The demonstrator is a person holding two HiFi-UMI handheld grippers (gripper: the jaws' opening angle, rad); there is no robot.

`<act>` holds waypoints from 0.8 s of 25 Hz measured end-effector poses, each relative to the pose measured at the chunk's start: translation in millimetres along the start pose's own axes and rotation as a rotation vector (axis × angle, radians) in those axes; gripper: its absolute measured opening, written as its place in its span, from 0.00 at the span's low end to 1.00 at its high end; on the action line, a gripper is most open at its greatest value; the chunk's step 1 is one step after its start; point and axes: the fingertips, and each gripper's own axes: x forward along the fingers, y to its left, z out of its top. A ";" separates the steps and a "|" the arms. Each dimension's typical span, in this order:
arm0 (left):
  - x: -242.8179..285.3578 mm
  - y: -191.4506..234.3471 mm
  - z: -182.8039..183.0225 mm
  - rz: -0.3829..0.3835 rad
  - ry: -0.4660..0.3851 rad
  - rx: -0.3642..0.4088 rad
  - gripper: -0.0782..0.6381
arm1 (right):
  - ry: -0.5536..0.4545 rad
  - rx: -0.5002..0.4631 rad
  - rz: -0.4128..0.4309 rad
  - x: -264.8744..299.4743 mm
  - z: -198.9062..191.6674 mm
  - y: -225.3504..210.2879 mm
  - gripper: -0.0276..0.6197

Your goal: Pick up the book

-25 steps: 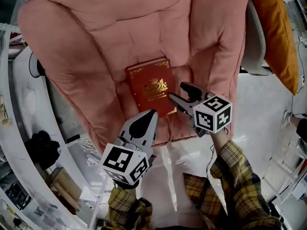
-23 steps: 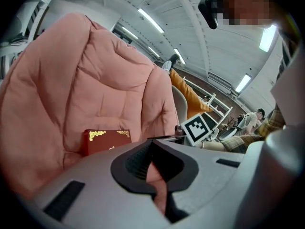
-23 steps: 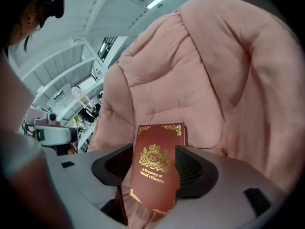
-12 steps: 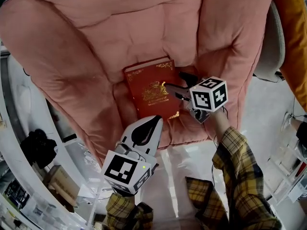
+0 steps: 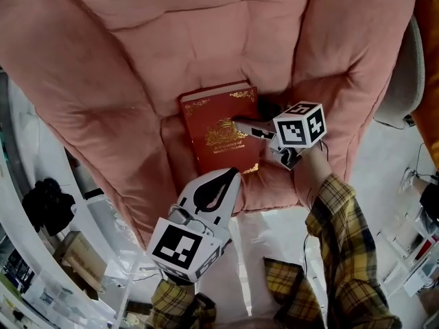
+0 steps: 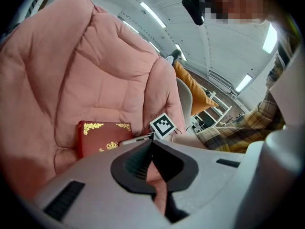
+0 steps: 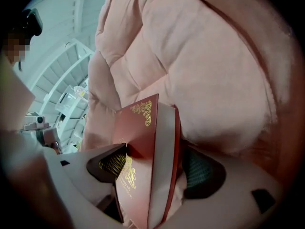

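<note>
A dark red book [image 5: 219,125] with gold ornament lies on the seat of a pink padded cushion [image 5: 137,60]. My right gripper [image 5: 251,115] straddles its right edge, one jaw over the cover and the other behind the edge. In the right gripper view the book [image 7: 143,142] stands between the jaws of the right gripper [image 7: 155,161]. These have just been opening; one pad touches the cover and the other stands apart. My left gripper [image 5: 230,174] hangs below the book with its tips together and nothing held. The left gripper view shows the book [image 6: 97,135] beyond the left gripper [image 6: 152,144].
The cushion's thick sides rise left and right of the book. An orange pillow [image 6: 193,87] leans behind the chair. Pale shiny floor [image 5: 254,232] lies below the seat's front edge. White curved rails and a black object [image 5: 44,208] stand at the left.
The right gripper has dropped onto the book's right edge and its jaws have spread around it. The left gripper has sunk a little, still short of the book.
</note>
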 end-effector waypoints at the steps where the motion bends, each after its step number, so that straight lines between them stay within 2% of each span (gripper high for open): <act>1: 0.5 0.2 -1.4 -0.001 0.001 -0.003 0.12 | 0.001 -0.001 0.017 1.1 0.5 0.4 0.59; 5: 2.4 1.2 -4.5 0.005 -0.018 -0.022 0.11 | -0.030 -0.010 0.073 3.7 5.5 3.3 0.59; 11: 5.6 1.0 -14.0 0.003 0.008 -0.022 0.12 | -0.058 -0.010 0.129 3.1 9.7 5.7 0.58; 17: -1.1 -3.2 -10.9 0.006 -0.003 -0.008 0.12 | -0.089 -0.040 0.249 -6.9 15.9 35.3 0.58; 20: -5.5 -2.4 -9.9 0.012 -0.009 -0.007 0.11 | -0.071 -0.040 0.296 -7.3 15.4 48.7 0.58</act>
